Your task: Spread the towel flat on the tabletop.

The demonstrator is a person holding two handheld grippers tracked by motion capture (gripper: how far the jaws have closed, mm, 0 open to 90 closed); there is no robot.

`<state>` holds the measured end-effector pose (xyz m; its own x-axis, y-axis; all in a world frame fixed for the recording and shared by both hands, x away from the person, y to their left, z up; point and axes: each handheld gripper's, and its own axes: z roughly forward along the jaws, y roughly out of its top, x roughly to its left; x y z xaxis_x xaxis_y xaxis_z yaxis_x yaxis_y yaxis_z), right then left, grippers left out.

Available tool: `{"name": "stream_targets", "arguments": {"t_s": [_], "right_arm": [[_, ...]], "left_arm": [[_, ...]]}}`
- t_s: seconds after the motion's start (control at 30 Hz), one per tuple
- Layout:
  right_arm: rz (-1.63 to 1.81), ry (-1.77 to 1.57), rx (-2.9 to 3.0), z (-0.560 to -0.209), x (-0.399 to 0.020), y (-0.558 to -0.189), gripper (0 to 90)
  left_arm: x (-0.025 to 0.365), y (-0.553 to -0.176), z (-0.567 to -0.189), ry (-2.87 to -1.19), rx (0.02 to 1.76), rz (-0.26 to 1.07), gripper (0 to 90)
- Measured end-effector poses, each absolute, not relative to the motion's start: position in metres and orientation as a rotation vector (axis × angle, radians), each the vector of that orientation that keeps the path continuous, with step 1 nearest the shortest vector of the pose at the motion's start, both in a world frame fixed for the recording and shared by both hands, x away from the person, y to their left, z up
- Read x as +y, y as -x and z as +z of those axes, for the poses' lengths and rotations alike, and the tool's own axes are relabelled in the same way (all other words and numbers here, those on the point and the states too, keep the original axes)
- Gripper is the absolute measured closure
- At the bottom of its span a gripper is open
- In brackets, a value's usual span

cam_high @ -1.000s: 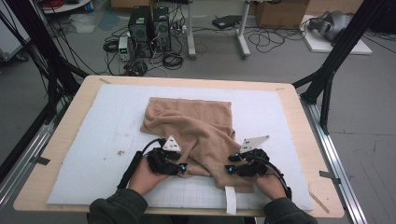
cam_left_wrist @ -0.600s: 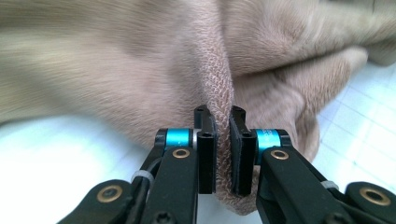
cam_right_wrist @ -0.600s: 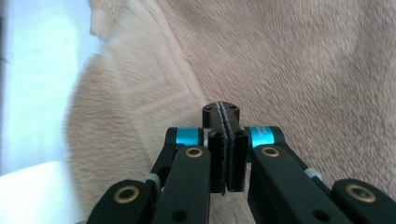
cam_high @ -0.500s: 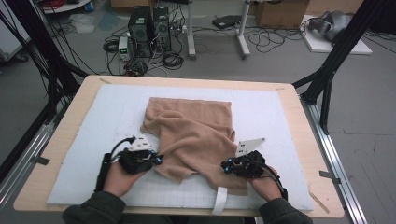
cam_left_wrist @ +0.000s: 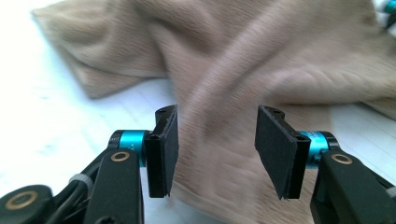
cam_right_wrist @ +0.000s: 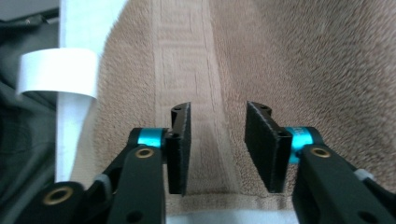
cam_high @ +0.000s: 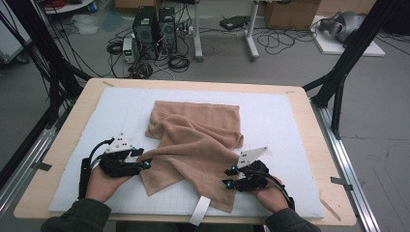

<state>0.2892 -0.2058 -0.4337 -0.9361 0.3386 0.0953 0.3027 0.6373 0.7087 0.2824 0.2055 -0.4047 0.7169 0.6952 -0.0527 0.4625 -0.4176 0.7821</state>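
Hidden: I cannot see the far half of the crumpled tan terry towel (cam_high: 196, 140) clearly under its own folds; one layer is thrown over another, so the lower edges are lost to me. In the left gripper view the towel (cam_left_wrist: 261, 70) is blurred.
Cut off: my forearms and dark green sleeves run out of the bottom of the high view.
Towel: it lies mid-desk on the white padded mat (cam_high: 290, 121), its far edge fairly straight, its near part dragged into a point toward the front edge. A woven border band (cam_right_wrist: 187, 60) runs along its hem.
Left gripper (cam_high: 145, 158): at the towel's left near edge. Its fingers (cam_left_wrist: 164, 149) stand apart, having just been opening; cloth lies beneath the gap, none pinched.
Right gripper (cam_high: 228, 177): over the towel's right near part. Its fingers (cam_right_wrist: 180, 149) are also apart, just reopened, straddling the border band without pressing it.
White strip (cam_high: 199, 211): a loop of white tape hanging over the mat's front edge, just beside the towel's near corner.
Edges: the light wooden desk (cam_high: 72, 121) shows a bare rim round the mat.
Open room: bare mat on both sides of the towel, and a wide band behind it.
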Motion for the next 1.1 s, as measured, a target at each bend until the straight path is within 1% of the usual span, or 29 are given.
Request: {"name": "stream_targets", "arguments": {"t_s": [0.07,0.1,0.13,0.2,0.3,0.37,0.43,0.5,0.63,0.9,0.97,1.0,1.1], "right_arm": [[1.144,-0.552,2.814,-0.438,-0.203,-0.29,57.5],[1.134,-0.545,2.813,-0.44,-0.201,-0.291,57.8],[1.139,-0.548,2.807,-0.44,-0.201,-0.291,60.1],[1.128,-0.553,2.798,-0.44,-0.202,-0.291,66.6],[1.156,-0.565,2.807,-0.441,-0.203,-0.294,75.1],[1.188,-0.566,2.824,-0.442,-0.205,-0.297,82.8],[1.214,-0.58,2.838,-0.443,-0.207,-0.3,84.5],[1.195,-0.566,2.837,-0.442,-0.206,-0.299,85.6],[1.228,-0.546,2.841,-0.435,-0.211,-0.297,85.9],[1.285,-0.452,2.781,-0.4,-0.222,-0.276,85.9],[1.327,-0.431,2.748,-0.387,-0.227,-0.269,85.8],[1.346,-0.421,2.735,-0.383,-0.228,-0.268,85.8],[1.366,-0.424,2.703,-0.374,-0.233,-0.267,85.7]], "left_arm": [[0.2,-0.284,-0.414,-2.16,0.878,0.358,50.8],[0.197,-0.285,-0.42,-2.17,0.881,0.344,52.6],[0.194,-0.287,-0.427,-2.194,0.885,0.338,54.2],[0.189,-0.289,-0.439,-2.236,0.868,0.368,58.4],[0.19,-0.285,-0.442,-2.192,0.845,0.387,62.1],[0.19,-0.284,-0.442,-2.188,0.826,0.361,72.0],[0.188,-0.283,-0.441,-2.201,0.81,0.353,83.5],[0.189,-0.282,-0.44,-2.207,0.81,0.345,85.0],[0.194,-0.273,-0.432,-2.221,0.77,0.373,85.4],[0.209,-0.236,-0.397,-2.196,0.683,0.401,85.8],[0.215,-0.23,-0.385,-2.176,0.661,0.37,85.8],[0.22,-0.228,-0.379,-2.16,0.648,0.33,85.8],[0.229,-0.236,-0.38,-2.147,0.679,0.287,85.7]]}}
